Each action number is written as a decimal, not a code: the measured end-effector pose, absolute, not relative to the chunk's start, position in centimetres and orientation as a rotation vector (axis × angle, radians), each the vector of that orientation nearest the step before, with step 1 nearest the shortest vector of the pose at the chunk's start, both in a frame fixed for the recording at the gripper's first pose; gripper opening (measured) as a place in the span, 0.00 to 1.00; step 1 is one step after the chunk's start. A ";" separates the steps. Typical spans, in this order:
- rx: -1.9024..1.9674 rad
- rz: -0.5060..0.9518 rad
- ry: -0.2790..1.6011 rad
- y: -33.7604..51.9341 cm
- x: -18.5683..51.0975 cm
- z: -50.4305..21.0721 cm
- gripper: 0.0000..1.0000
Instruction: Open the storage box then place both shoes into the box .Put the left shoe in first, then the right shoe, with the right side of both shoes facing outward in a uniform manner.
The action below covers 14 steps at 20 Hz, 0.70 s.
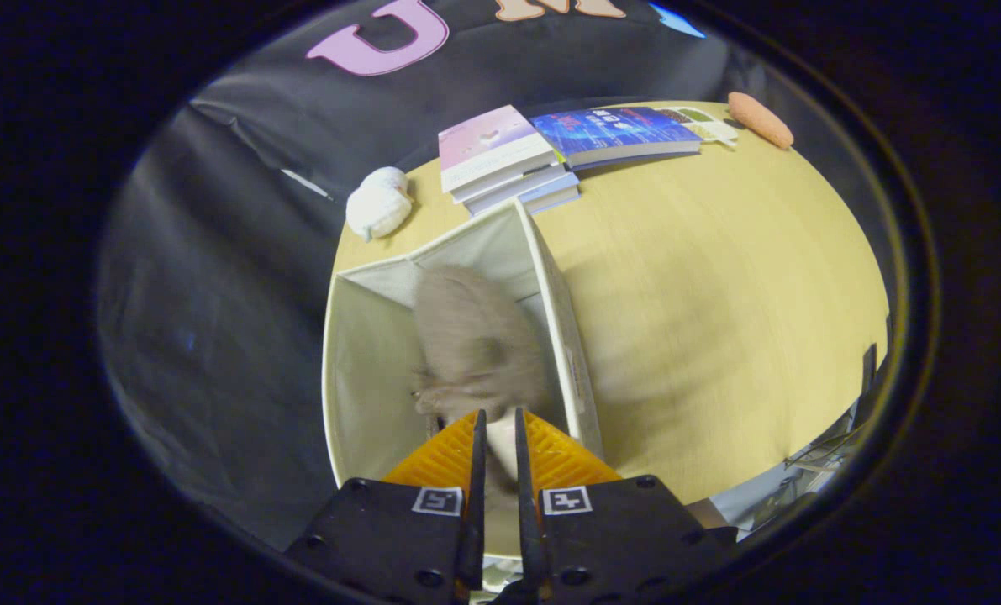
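A small white soft toy (377,208) lies on the pale wooden table (719,294), near its left edge. Next comes the open cream fabric storage box (357,353). A blurry grey fuzzy shoe (475,344) sits inside it, just ahead of the gripper (497,428). The fingers are close together and seem to pinch the shoe's heel. Behind the box lies a stack of books (508,160), and further right an orange oval sponge (760,119).

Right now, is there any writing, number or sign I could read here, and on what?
Pink book: cover print too small to read.
Blue book: cover print blurred, unreadable.
Gripper: two square coded marks, a pattern and no words. Its fingers stand nearly together right behind the grey shoe in the box; I cannot tell whether they grip it.
Box and shoe: no text seen.
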<state>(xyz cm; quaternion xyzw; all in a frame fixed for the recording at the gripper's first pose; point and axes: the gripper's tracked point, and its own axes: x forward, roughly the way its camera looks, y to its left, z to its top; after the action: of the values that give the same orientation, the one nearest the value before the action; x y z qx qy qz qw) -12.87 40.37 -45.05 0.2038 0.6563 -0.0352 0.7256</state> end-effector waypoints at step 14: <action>0.316 -0.042 0.845 33.4 0.9 -33.8 0.21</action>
<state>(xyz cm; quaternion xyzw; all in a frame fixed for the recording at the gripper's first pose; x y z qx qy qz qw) 0.86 33.38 -33.83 0.1527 0.4083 -0.0203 0.8998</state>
